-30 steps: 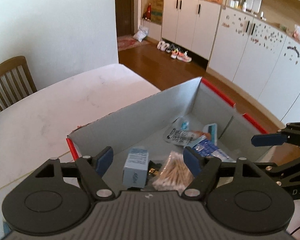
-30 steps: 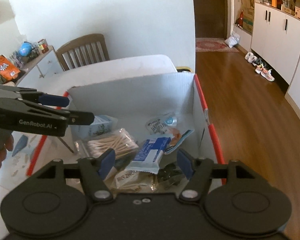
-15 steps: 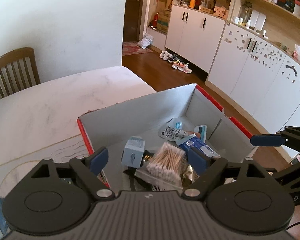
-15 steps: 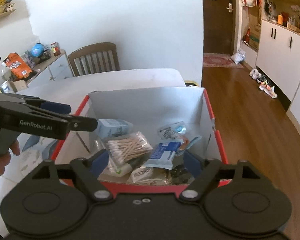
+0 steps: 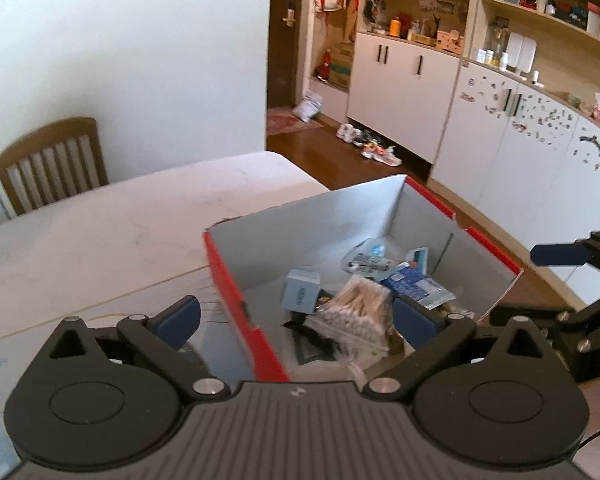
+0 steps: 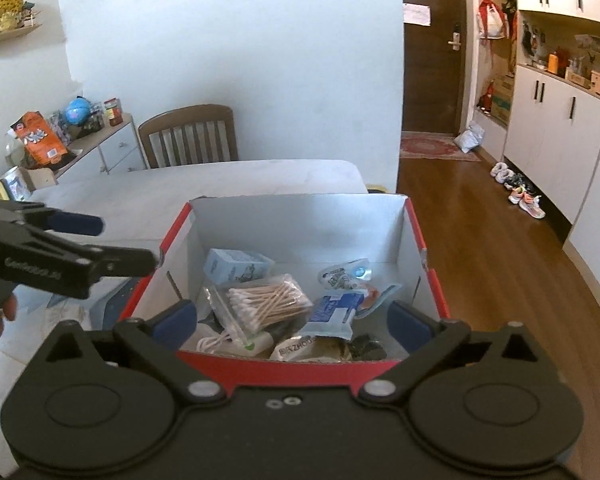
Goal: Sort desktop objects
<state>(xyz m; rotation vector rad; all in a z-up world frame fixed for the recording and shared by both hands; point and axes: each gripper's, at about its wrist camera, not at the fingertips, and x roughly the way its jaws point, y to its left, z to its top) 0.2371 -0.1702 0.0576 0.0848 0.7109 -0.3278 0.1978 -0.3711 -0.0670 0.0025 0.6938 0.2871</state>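
Box (image 6: 300, 220), red-rimmed, sits mid-frame on the table (image 6: 228, 184), holding swabs (image 6: 268, 300), a blue carton (image 6: 236, 266) and packets. We judge the risk is a snag: our left gripper (image 5: 296, 320) straddles the box's left wall, so dragging it sideways could tip the box. Our right gripper (image 6: 292, 320) hangs at the near rim, angled down. Both sets of jaws have just been opening and stand wide, gripping nothing.
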